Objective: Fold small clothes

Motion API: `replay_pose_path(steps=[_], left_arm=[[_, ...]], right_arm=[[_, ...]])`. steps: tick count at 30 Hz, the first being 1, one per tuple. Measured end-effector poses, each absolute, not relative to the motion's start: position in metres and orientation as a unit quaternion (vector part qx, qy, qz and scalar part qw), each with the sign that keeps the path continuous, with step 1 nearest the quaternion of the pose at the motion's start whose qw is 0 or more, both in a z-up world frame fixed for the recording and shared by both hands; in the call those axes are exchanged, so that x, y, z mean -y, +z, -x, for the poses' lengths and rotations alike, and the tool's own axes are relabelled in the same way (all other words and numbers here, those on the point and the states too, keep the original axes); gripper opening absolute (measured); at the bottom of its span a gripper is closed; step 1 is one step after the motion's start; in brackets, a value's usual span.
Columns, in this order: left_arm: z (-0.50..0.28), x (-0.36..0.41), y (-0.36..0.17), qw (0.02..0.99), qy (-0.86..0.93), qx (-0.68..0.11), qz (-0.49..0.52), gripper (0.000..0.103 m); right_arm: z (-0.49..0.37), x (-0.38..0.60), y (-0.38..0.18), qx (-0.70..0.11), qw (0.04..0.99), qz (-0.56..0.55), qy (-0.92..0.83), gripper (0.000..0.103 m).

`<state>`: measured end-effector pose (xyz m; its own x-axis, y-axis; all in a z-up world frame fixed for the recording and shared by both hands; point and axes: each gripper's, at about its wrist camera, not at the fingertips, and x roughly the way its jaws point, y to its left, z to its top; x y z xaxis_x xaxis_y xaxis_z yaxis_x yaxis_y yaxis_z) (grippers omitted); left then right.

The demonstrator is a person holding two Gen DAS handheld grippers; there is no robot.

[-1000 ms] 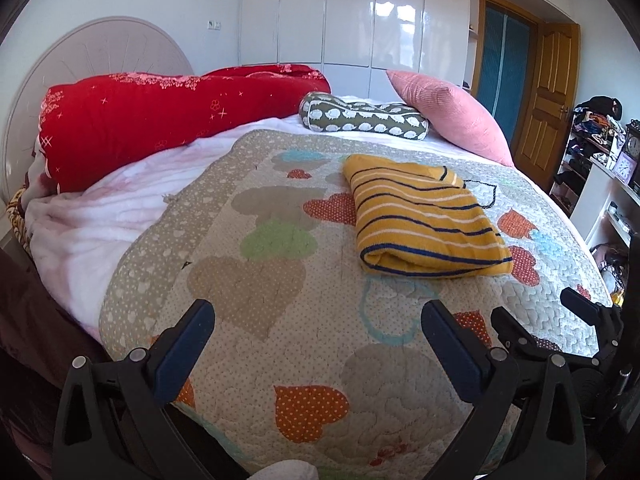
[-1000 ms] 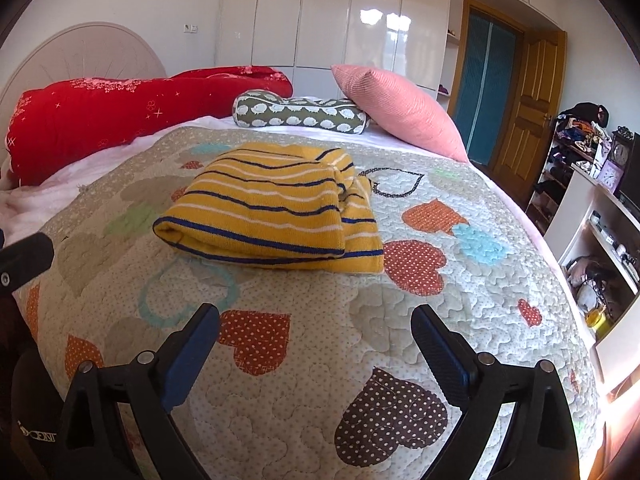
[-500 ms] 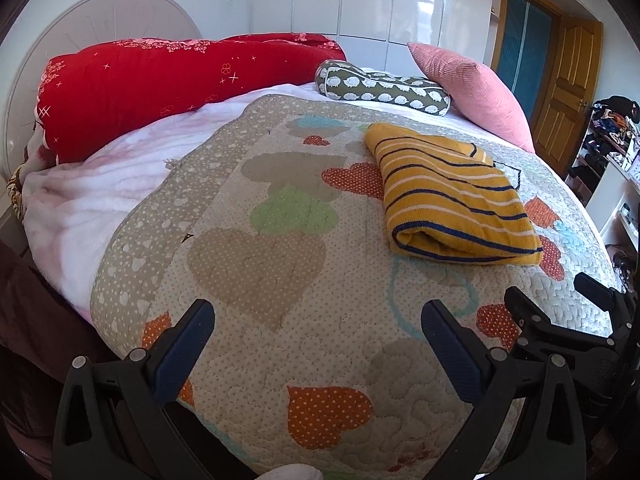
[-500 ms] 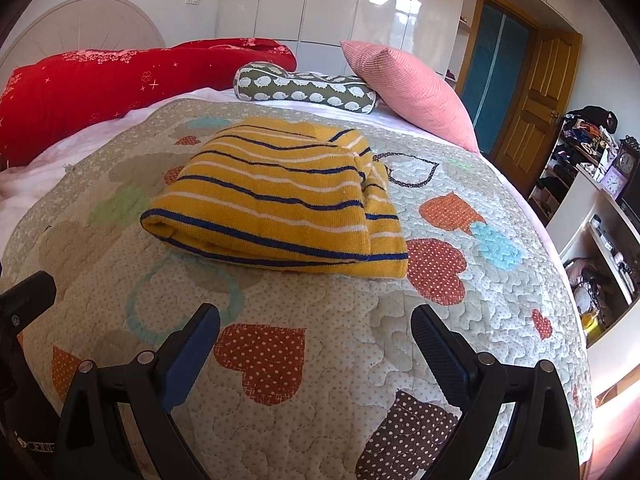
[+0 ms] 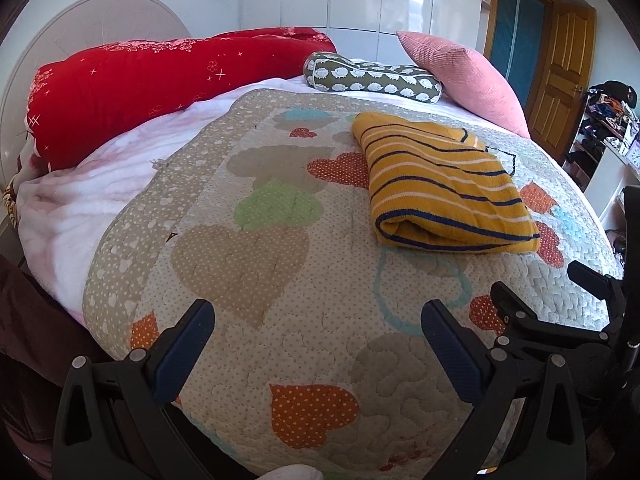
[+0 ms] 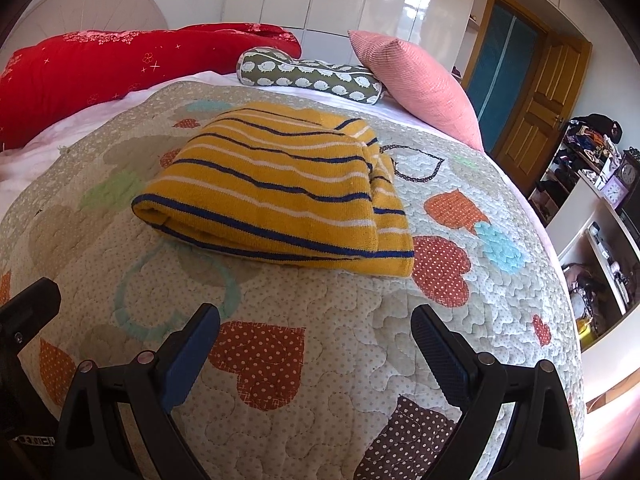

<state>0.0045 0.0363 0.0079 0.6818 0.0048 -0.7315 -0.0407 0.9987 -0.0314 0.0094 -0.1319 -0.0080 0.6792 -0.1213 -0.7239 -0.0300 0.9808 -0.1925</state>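
A yellow knit garment with blue and white stripes (image 5: pixel 444 184) (image 6: pixel 280 184) lies folded into a thick rectangle on the heart-patterned quilt (image 5: pixel 256 264) (image 6: pixel 304 360). My left gripper (image 5: pixel 318 332) is open over the quilt's near part, short of the garment and to its left, holding nothing. My right gripper (image 6: pixel 316 330) is open too, a little in front of the garment's near fold, apart from it. The right gripper's black frame (image 5: pixel 560 320) shows at the right edge of the left wrist view, and part of the left gripper (image 6: pixel 28 312) shows at the left edge of the right wrist view.
A rolled red duvet (image 5: pixel 160 80) lies at the headboard side, with a green hedgehog-print bolster (image 5: pixel 372 78) and a pink cushion (image 5: pixel 464 76) behind the garment. White shelves (image 6: pixel 600 248) full of small items stand right of the bed, near a wooden door (image 6: pixel 536 108).
Both grippers have moved closer to the folded garment and stayed open. The garment has not moved on the quilt.
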Motion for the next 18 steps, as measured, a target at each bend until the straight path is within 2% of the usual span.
replay_pose_path(steps=[18], left_arm=[[-0.0065, -0.036, 0.0052, 0.912, 0.011, -0.408, 0.028, 0.103]], right_arm=[[-0.0084, 0.1344, -0.0096, -0.403, 0.911, 0.086, -0.022, 0.098]])
